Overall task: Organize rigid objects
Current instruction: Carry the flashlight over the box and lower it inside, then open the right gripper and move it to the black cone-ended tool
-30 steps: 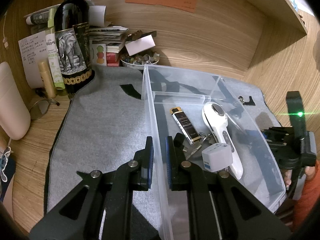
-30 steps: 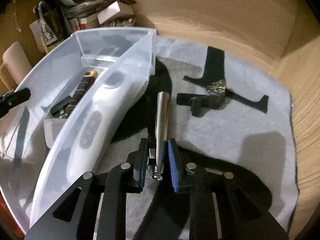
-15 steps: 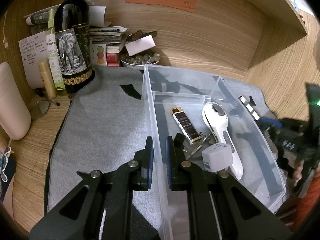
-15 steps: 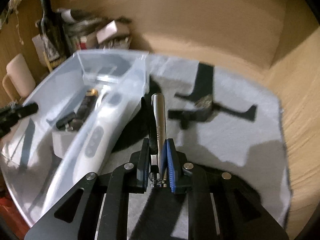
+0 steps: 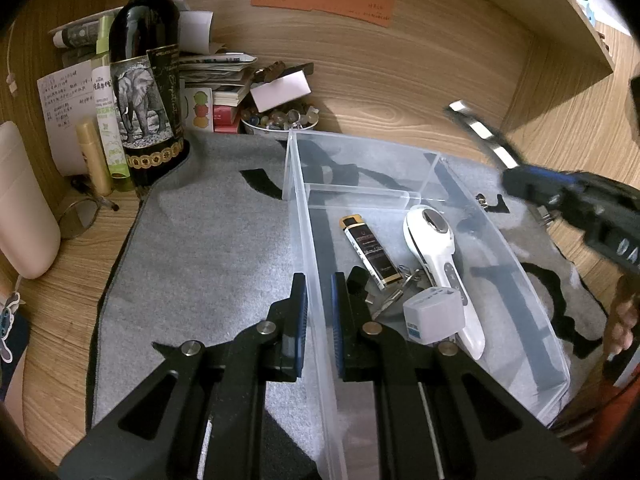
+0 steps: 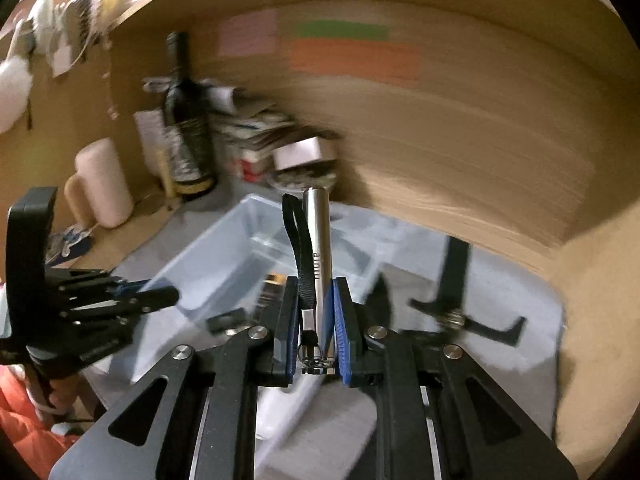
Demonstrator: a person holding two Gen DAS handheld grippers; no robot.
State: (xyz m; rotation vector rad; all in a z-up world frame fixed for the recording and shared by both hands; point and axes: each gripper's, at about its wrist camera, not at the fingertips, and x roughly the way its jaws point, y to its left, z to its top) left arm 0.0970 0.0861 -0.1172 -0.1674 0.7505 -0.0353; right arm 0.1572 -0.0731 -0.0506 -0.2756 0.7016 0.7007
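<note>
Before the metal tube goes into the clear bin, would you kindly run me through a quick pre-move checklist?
1. Right gripper shut on the metal tube: ok.
2. Tube's black strap hanging loose beside it, could snag: not ok.
3. Left gripper clamped on the clear bin wall, steadying it: ok.
4. Free floor in the bin beside the white handheld device, black lighter and white charger cube: ok.
5. Tube clear of the bin rim: cannot tell, the right view is blurred.
</note>
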